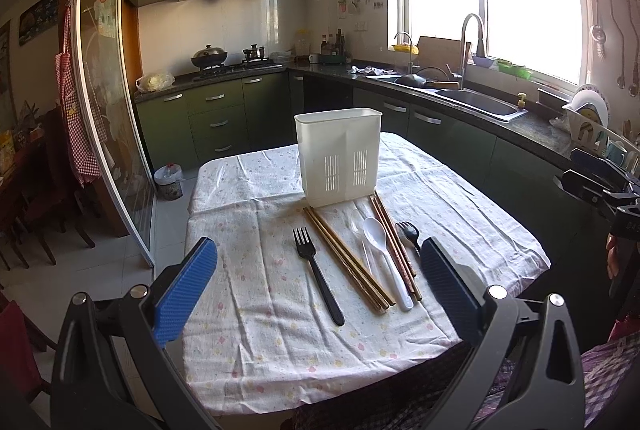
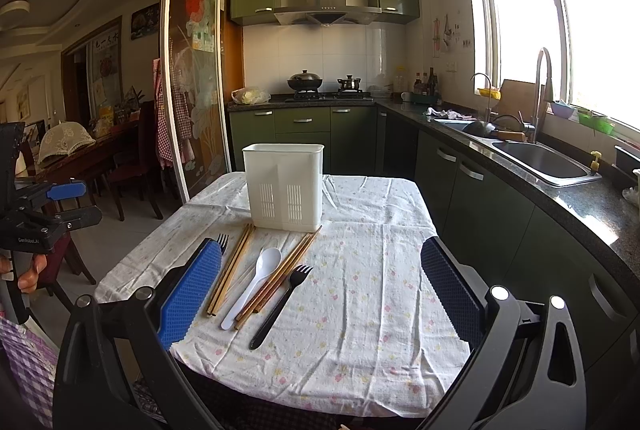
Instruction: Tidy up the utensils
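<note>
A white plastic utensil holder [image 1: 338, 161] [image 2: 284, 185] stands upright near the far middle of the table. In front of it lie a long black fork [image 1: 318, 276], a bundle of wooden chopsticks [image 1: 346, 260], a clear spoon [image 1: 358, 230], a white spoon [image 1: 384, 256] [image 2: 256, 282], more chopsticks [image 1: 394, 250] and a second black fork [image 1: 408, 232] [image 2: 280, 306]. My left gripper [image 1: 316, 270] is open and empty above the near utensils. My right gripper [image 2: 320, 278] is open and empty, right of the utensils.
The table has a floral white cloth [image 1: 260, 330] [image 2: 380, 310]. Green cabinets and a dark counter with a sink [image 1: 476, 101] [image 2: 544, 157] run along the right. A glass sliding door [image 1: 108, 101] and dining chairs [image 2: 128, 169] stand on the left.
</note>
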